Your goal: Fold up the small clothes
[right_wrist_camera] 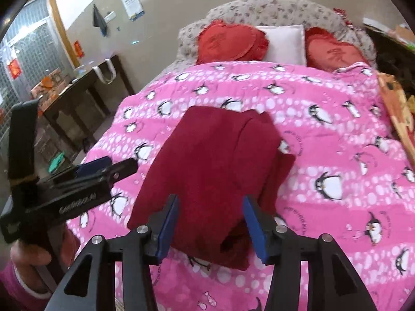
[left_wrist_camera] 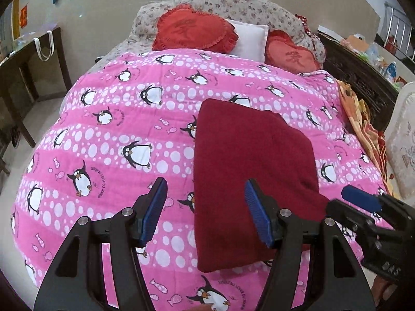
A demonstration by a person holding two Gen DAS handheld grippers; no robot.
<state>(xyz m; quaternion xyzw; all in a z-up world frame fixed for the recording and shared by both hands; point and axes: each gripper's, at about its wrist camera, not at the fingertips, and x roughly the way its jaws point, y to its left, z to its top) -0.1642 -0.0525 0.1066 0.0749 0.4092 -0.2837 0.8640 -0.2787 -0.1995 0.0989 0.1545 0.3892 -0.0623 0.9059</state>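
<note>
A dark red garment [left_wrist_camera: 249, 160] [right_wrist_camera: 212, 160] lies folded into a long rectangle on the pink penguin quilt [left_wrist_camera: 116, 129] [right_wrist_camera: 324, 142]. My left gripper [left_wrist_camera: 205, 181] hovers over the garment's near left edge, jaws apart, nothing between the blue pads. From the right wrist view the left gripper [right_wrist_camera: 122, 163] shows at the left, above the quilt beside the garment. My right gripper [right_wrist_camera: 210, 198] hangs above the garment's near end, open and holding nothing. It also shows in the left wrist view as the right gripper [left_wrist_camera: 342, 199], just past the garment's right edge.
Two red heart cushions [left_wrist_camera: 194, 29] [left_wrist_camera: 293, 54] and a white pillow [left_wrist_camera: 250, 39] lie at the head of the bed. A dark wooden table [right_wrist_camera: 85, 88] stands left of the bed, an orange blanket [left_wrist_camera: 363, 119] and a white chair [left_wrist_camera: 404, 140] to the right. A hand in a pink sleeve [right_wrist_camera: 23, 272] holds the left gripper.
</note>
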